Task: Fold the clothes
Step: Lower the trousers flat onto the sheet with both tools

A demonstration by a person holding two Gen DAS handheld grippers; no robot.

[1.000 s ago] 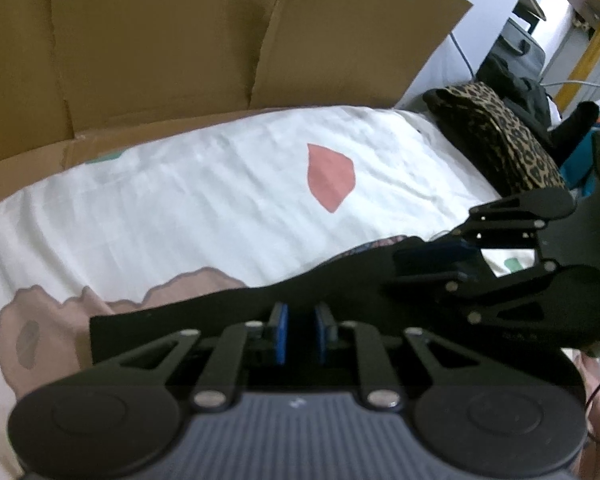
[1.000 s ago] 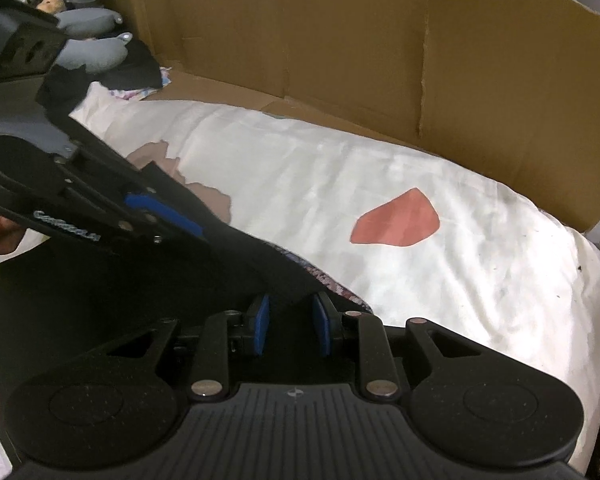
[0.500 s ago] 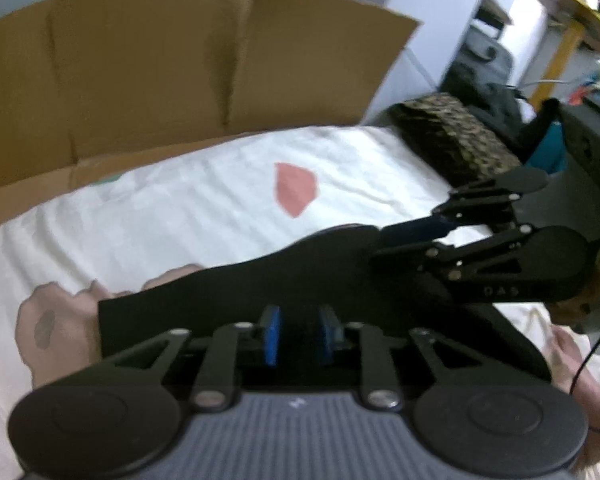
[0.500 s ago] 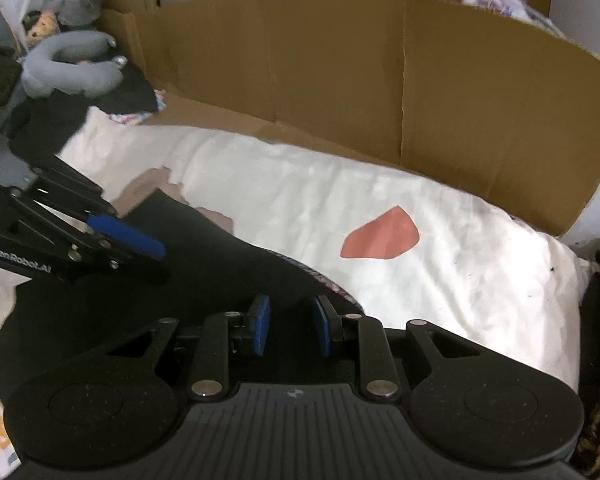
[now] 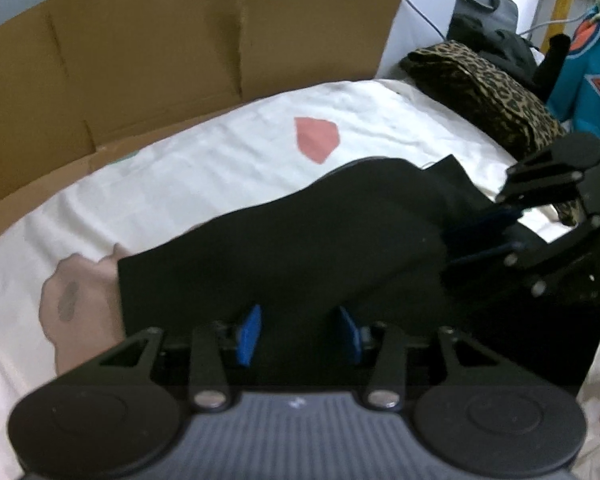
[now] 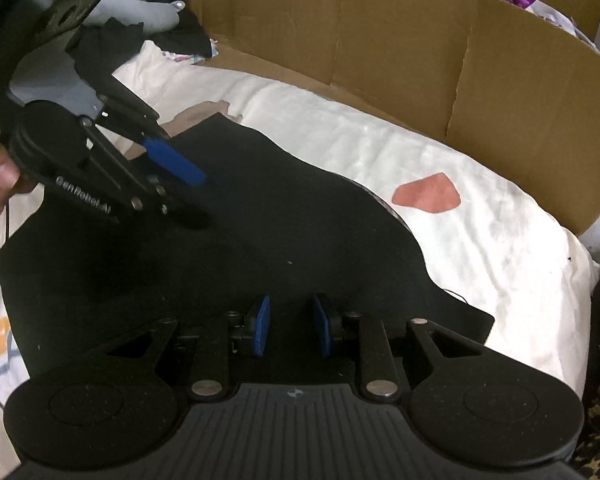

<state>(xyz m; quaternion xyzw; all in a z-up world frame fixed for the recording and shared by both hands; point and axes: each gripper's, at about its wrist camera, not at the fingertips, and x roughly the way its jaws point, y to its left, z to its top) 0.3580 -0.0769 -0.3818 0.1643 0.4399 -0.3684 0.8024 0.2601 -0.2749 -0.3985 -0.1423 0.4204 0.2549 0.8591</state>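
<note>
1. I am holding my left gripper point(image 5: 298, 334) low over the black garment point(image 5: 300, 248), its blue pads point(image 5: 249, 334) standing well apart with dark cloth showing in the gap between them; I cannot tell whether they are touching the fabric, and they are not clamping it.
2. I am holding my right gripper point(image 6: 290, 326) the same way, its blue pads point(image 6: 262, 326) parted by a clear gap above the near edge of the garment and gripping nothing.
3. The black garment is lying spread flat on the white bedsheet point(image 6: 480, 240), covering the near middle of it, with a rounded far edge and a squared corner at the right in the right wrist view.
4. A red patch point(image 6: 426, 199) printed on the sheet is showing just beyond the garment's far edge.
5. Seen from the right wrist, my left gripper is hanging tilted over the garment's left part, one blue pad pointing down toward the cloth.
6. A brown cardboard sheet point(image 5: 180, 52) is standing along the far side of the bed.
7. A leopard-print cloth point(image 5: 488, 88) is lying at the right end of the bed, apart from the garment.
</note>
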